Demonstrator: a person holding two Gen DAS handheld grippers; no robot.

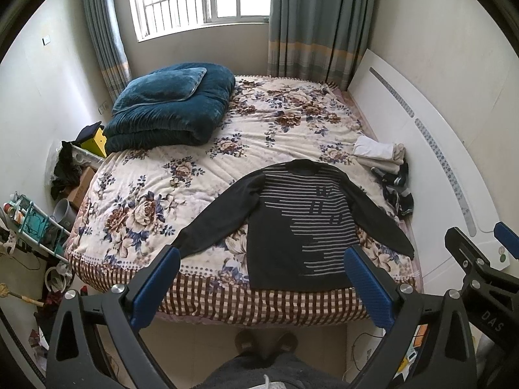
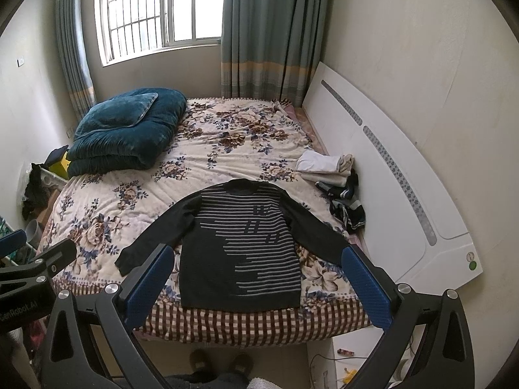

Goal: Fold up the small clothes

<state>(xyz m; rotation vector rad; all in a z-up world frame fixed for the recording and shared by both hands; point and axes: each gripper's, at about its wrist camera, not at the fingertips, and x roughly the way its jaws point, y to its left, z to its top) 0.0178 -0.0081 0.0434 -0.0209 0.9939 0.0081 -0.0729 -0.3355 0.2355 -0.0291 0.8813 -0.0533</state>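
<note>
A dark long-sleeved sweater with grey stripes (image 1: 292,223) lies flat, front up, on the near part of the bed, sleeves spread, hem at the near edge. It also shows in the right wrist view (image 2: 240,246). My left gripper (image 1: 262,285) is open and empty, held above the bed's near edge in front of the sweater. My right gripper (image 2: 256,283) is open and empty too, beside the left one. Each gripper shows at the edge of the other's view.
A floral bedspread (image 1: 181,175) covers the bed. A folded teal quilt (image 1: 168,110) sits at the far left. Folded white clothes (image 1: 379,154) and dark crumpled clothes (image 1: 397,191) lie by the white headboard (image 1: 438,168). Clutter stands on the floor at left.
</note>
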